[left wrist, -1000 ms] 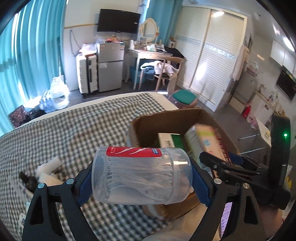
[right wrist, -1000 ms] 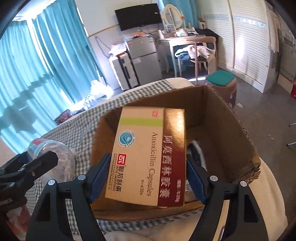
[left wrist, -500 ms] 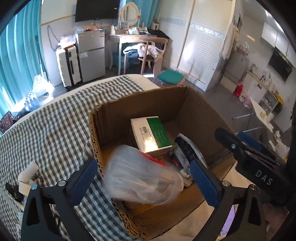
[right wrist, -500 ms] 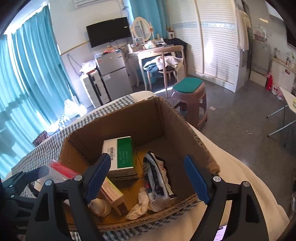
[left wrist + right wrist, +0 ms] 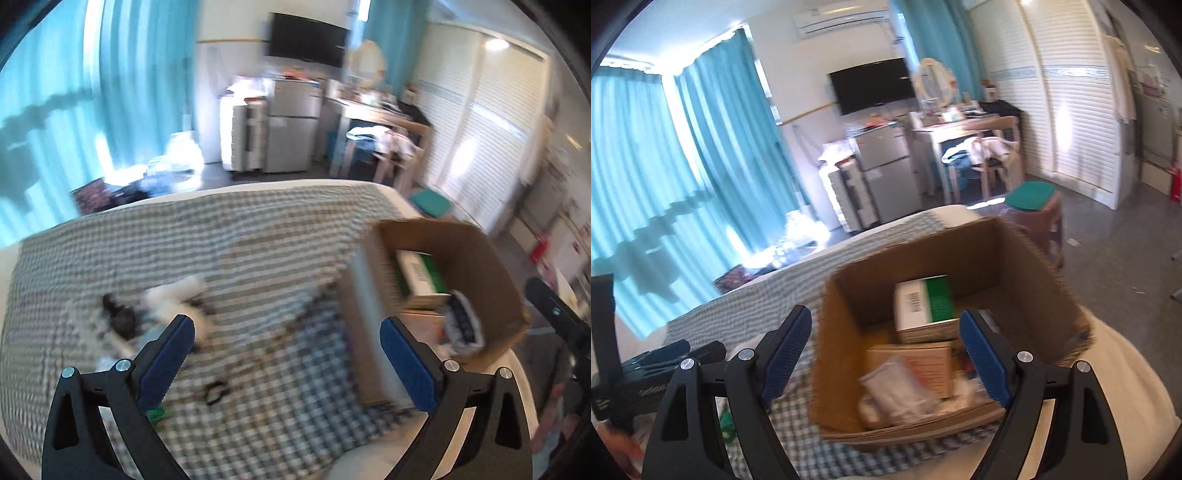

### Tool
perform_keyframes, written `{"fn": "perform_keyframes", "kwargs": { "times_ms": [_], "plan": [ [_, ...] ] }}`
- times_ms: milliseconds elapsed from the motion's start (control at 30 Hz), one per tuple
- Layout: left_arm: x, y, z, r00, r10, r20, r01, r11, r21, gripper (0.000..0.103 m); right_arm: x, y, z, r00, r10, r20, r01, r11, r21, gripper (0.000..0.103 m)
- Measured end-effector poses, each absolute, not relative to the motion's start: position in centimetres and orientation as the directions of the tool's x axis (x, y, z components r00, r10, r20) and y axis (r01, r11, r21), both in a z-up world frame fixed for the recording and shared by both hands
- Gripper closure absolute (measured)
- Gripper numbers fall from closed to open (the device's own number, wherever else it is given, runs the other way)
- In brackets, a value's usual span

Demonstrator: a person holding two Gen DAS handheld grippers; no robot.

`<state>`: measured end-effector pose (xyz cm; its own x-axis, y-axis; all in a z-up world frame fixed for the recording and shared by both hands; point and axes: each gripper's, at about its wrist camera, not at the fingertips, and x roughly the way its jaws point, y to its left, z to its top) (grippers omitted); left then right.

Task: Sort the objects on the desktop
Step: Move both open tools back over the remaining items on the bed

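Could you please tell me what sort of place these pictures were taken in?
Most likely a studio flat or bedroom. A bed with a checked cover fills the foreground, a wall-mounted television hangs above a small fridge, and a dressing table with an oval mirror stands beside louvred wardrobe doors.

Both tools have black frames, silver screws and ribbed blue fingers [image 5: 166, 360].
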<state>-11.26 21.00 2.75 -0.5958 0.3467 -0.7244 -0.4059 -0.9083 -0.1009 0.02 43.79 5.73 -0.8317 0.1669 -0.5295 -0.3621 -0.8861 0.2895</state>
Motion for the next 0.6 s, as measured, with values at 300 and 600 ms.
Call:
{"fn": "perform_keyframes", "kwargs": {
  "times_ms": [300, 600],
  "plan": [
    [-12.2, 3.0, -0.9, -0.668, 0.066, -0.741, -0.081, -0.997, -0.016, 0.000, -3.7, 31.1, 4.1, -0.870, -0.050, -0.491, -0.092, -0.961, 0.259, 0.020],
    [-13.4, -1.9, -8.4, -0.562, 0.038, -0.826, -0.043, -0.999, -0.017, 0.000, -7.9, 22.7, -1.0, -0.789, -0.166, -0.592, 0.064, -0.980, 0.189, 0.020]
  ]
}}
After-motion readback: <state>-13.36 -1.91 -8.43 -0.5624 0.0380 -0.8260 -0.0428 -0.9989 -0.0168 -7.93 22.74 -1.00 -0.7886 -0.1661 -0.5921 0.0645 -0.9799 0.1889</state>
